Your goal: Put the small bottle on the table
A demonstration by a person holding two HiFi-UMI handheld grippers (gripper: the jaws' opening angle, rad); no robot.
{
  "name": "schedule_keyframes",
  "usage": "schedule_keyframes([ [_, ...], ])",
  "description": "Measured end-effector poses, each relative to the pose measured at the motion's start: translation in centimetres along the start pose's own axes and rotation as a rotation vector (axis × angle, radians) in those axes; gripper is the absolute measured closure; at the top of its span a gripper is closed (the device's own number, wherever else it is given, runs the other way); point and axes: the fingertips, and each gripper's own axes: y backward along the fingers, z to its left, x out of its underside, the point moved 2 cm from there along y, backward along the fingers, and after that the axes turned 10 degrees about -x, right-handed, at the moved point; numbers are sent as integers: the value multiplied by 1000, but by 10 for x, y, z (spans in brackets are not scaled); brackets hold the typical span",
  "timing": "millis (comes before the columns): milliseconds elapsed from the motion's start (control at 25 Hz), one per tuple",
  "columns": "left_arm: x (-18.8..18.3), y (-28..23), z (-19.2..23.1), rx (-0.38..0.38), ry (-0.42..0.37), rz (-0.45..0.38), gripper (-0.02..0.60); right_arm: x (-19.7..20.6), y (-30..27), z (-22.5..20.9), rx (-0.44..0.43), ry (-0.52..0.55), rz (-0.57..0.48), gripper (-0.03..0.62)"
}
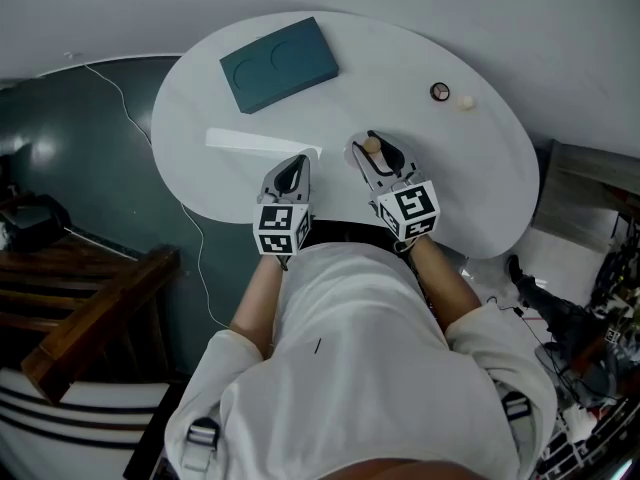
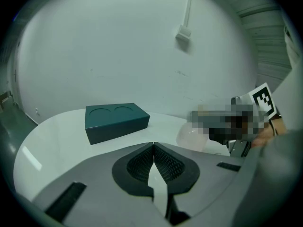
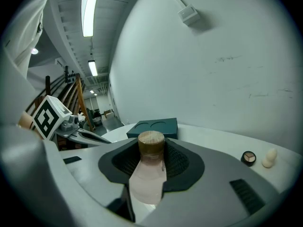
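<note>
A small pale pink bottle [image 3: 147,174] with a wooden cap [image 1: 371,145] sits upright between the jaws of my right gripper [image 3: 152,161], which is shut on it. In the head view the right gripper [image 1: 373,152] hovers over the near middle of the white round table [image 1: 470,178]. My left gripper [image 1: 293,171] is beside it on the left, over the table's near edge, shut with nothing between its pads [image 2: 140,165]. From the left gripper view the bottle's body [image 2: 191,137] shows at the right.
A dark teal box [image 1: 278,64] with two round recesses lies at the table's far side. A small round compact [image 1: 439,92] and a cream ball [image 1: 466,101] lie at the far right. A wooden rack [image 1: 90,308] stands left of the person.
</note>
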Motion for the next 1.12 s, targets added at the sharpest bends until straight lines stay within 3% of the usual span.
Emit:
schedule_keyframes([
  [560,13,-34,52,33,-14,64,563,9,-83,-10,34,5,67,460],
  [1120,10,-43,60,31,-2,81,563,16,-118,-24,39,15,120,459],
])
